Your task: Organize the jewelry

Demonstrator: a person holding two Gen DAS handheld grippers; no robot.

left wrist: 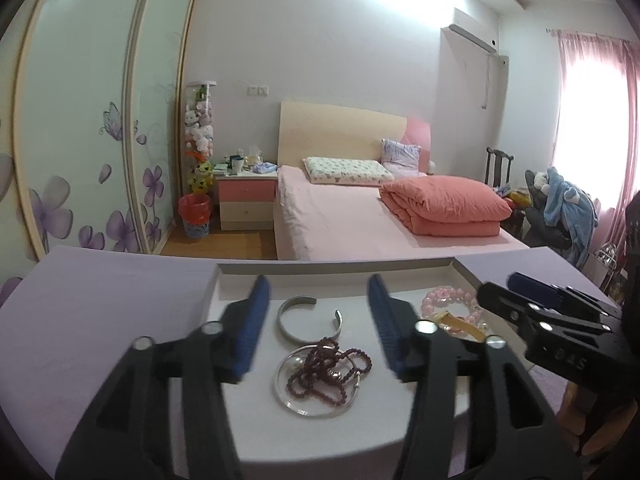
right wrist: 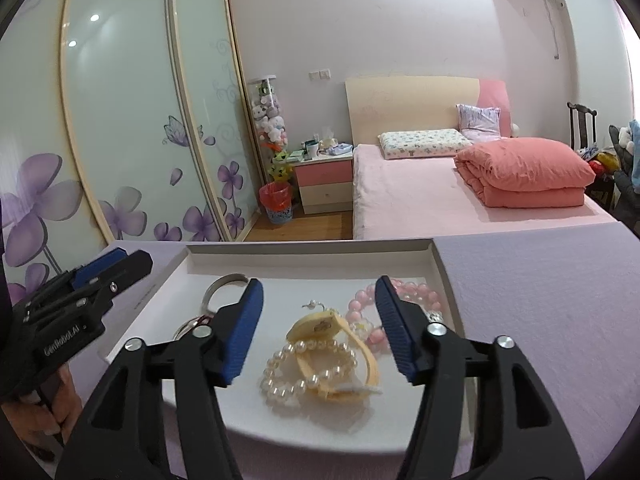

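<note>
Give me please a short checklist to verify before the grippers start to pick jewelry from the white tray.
1. Left gripper open and empty: ok.
2. Right gripper open and empty: ok.
3. Silver cuff bracelet lies free, apart from other pieces: ok.
4. Dark red bead strand free of the clear bangle: not ok, it lies piled across the ring.
5. Pearl bracelet free of the yellow watch: not ok, the strap passes through it.
6. Destination for sorted pieces is visible beside the white tray: cannot tell.
</note>
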